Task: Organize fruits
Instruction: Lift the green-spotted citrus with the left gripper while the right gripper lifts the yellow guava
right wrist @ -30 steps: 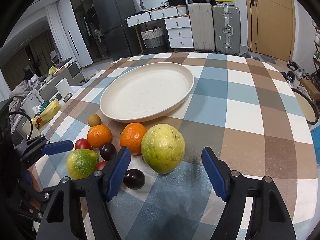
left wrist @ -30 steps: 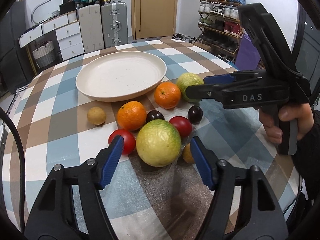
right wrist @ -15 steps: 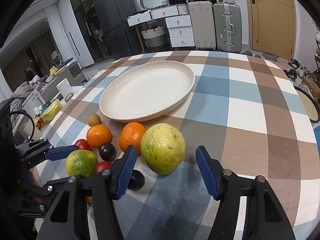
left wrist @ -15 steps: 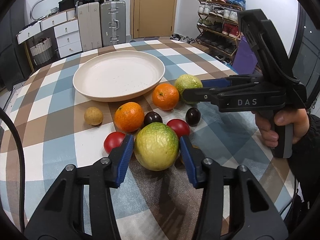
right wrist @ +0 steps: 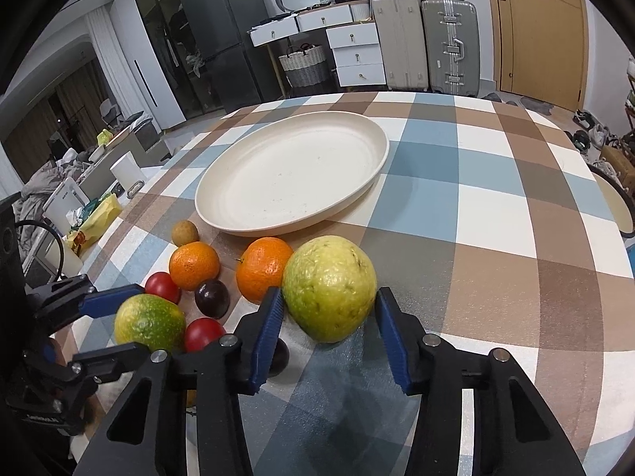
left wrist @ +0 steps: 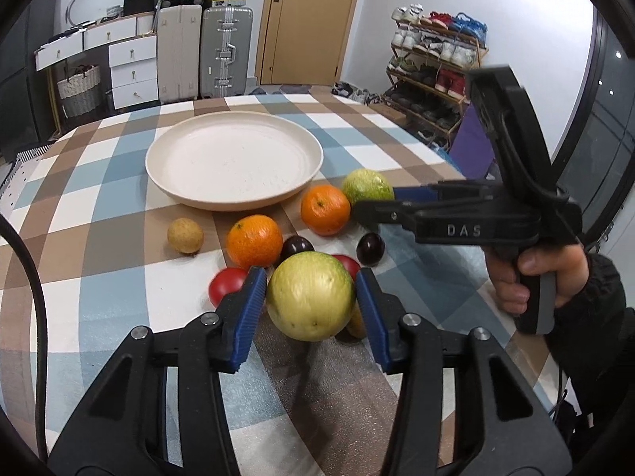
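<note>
My left gripper (left wrist: pixel 310 277) is shut on a green-yellow citrus fruit (left wrist: pixel 310 297), blue pads pressed to both its sides; the right wrist view shows this gripper (right wrist: pixel 143 319) at the lower left. My right gripper (right wrist: pixel 328 293) holds a pale yellow-green fruit (right wrist: pixel 329 285), its jaws closing with both pads against the skin; in the left wrist view that gripper (left wrist: pixel 375 200) is held by a hand (left wrist: pixel 535 277). A cream plate (left wrist: pixel 234 204) lies bare behind the fruits.
On the checked tablecloth (left wrist: pixel 119 277) lie two oranges (left wrist: pixel 254 242) (left wrist: pixel 325 210), two tomatoes (left wrist: pixel 228 281) (left wrist: pixel 347 261), two dark plums (left wrist: pixel 297 246) (left wrist: pixel 370 248) and a small tan fruit (left wrist: pixel 185 235). A small yellow-orange fruit (left wrist: pixel 357 323) is partly hidden by my left gripper's right pad.
Both pairs of jaws have narrowed from wide open. The left pads came onto the green-yellow fruit first; the right pads have now reached the pale fruit's sides.
</note>
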Tool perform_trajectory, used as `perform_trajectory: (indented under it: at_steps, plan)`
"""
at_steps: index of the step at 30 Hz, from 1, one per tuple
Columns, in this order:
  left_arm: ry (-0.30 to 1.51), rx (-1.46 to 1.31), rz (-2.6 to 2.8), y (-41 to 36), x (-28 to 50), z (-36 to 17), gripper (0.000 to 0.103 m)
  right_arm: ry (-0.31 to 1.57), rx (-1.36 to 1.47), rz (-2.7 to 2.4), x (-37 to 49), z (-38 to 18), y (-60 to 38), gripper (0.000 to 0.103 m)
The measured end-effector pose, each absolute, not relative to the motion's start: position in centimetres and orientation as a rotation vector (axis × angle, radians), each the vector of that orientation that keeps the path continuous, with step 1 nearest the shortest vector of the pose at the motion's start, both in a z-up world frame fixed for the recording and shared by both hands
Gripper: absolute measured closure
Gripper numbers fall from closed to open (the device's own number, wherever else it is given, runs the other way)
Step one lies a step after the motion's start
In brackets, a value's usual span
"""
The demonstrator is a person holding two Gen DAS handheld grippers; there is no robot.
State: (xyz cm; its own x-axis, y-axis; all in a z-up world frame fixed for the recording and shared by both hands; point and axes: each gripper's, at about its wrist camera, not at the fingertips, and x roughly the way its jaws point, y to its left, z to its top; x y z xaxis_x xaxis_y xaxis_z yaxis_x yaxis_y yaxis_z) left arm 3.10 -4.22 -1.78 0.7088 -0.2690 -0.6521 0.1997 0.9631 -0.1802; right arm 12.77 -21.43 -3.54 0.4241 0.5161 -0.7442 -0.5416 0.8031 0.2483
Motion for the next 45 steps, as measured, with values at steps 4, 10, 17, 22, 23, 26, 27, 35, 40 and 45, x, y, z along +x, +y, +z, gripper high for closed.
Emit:
perform_trajectory:
  at_steps: [4,10,17,22,23,26,27,35,40,45]
  plan:
    - [0.714,-0.117,-0.254,-3.4,2.9,-1.2,0.06,0.889,-0.031,0.656,12.5,-2.9,-21.7,0.055]
    - [0.696,-0.125,-0.242,-2.7,2.5,-0.7,0.06,0.848,-0.035,0.665,12.0,-1.8,-21.6,0.056]
    - [0.663,-0.126,-0.228,-2.3,2.0,0.5,0.06,0.821,-0.038,0.686,11.5,-0.8,-21.2,0.056]
    - [0.641,-0.144,-0.207,-1.7,2.2,1.1,0.06,0.813,-0.035,0.694,11.4,-0.6,-21.1,0.057]
    - [0.638,-0.149,-0.205,-1.6,2.2,1.2,0.06,0.811,-0.033,0.694,11.4,-0.5,-21.2,0.057]
    - [0.632,-0.154,-0.197,-1.3,2.6,1.3,0.06,0.799,-0.033,0.702,11.2,-0.3,-21.1,0.057]
    - [0.631,-0.157,-0.195,-1.2,2.8,1.3,0.06,0.794,-0.028,0.704,11.1,-0.1,-21.2,0.058]
    - [0.622,-0.169,-0.18,-0.6,3.7,1.6,0.06,0.801,-0.023,0.698,11.5,-0.1,-21.4,0.059]
    - [0.622,-0.176,-0.174,-0.3,4.1,1.7,0.061,0.796,-0.009,0.694,11.5,-0.1,-21.9,0.059]
    - [0.619,-0.177,-0.166,0.1,4.7,1.9,0.061,0.797,-0.03,0.681,11.4,-0.1,-22.2,0.062]
